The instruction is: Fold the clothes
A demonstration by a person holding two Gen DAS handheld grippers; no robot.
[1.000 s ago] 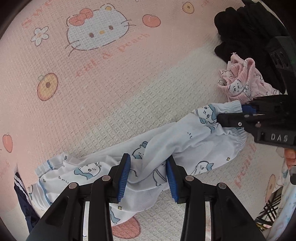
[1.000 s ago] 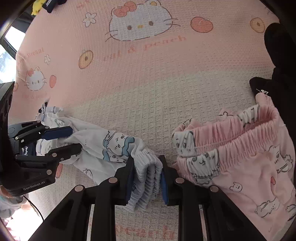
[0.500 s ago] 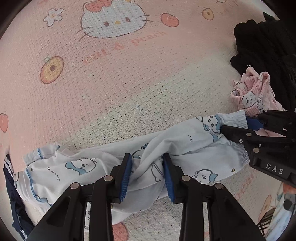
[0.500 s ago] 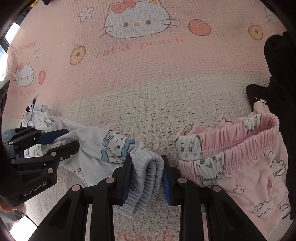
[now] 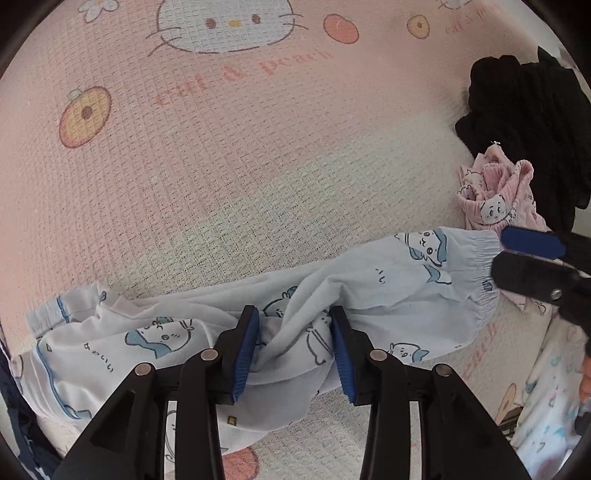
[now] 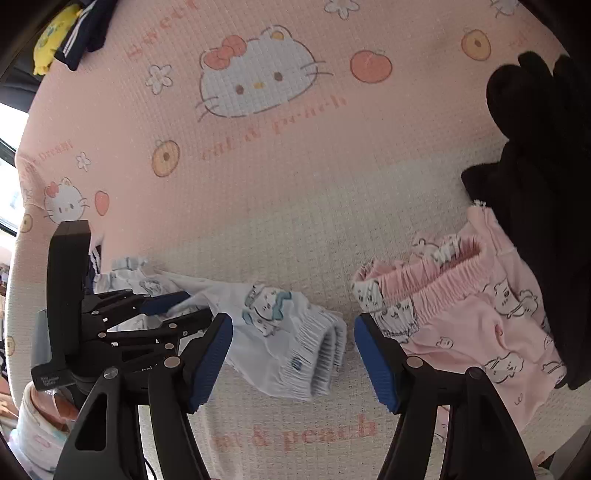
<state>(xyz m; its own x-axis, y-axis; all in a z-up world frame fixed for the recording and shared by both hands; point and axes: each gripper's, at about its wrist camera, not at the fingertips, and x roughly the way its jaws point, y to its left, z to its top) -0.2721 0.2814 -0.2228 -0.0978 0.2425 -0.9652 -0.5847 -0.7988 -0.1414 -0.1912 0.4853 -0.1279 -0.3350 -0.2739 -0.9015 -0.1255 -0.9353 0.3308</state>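
White pyjama trousers point(image 5: 369, 288) with blue cartoon prints lie stretched across the pink bedspread point(image 5: 258, 166). My left gripper point(image 5: 293, 350) points down at their middle. A bunched fold fills the gap between its blue pads while the jaws are opening slightly. In the right wrist view the left gripper point(image 6: 184, 308) sits on the same trousers point(image 6: 273, 332). My right gripper point(image 6: 293, 354) hangs above the elastic waistband, its jaws opening wide and touching no cloth. The left wrist view shows the right gripper point(image 5: 517, 254) at the waistband end.
Pink printed shorts point(image 6: 480, 317) lie just right of the waistband, with a black garment point(image 6: 546, 184) behind them. A navy striped garment point(image 6: 81, 33) and a yellow item point(image 6: 48, 44) sit at the far left corner. More printed clothes point(image 5: 546, 417) lie at the near right.
My right gripper has opened, let go of the waistband and risen; the waistband now rests on the bedspread. My left gripper has kept the fold and shifted a little.
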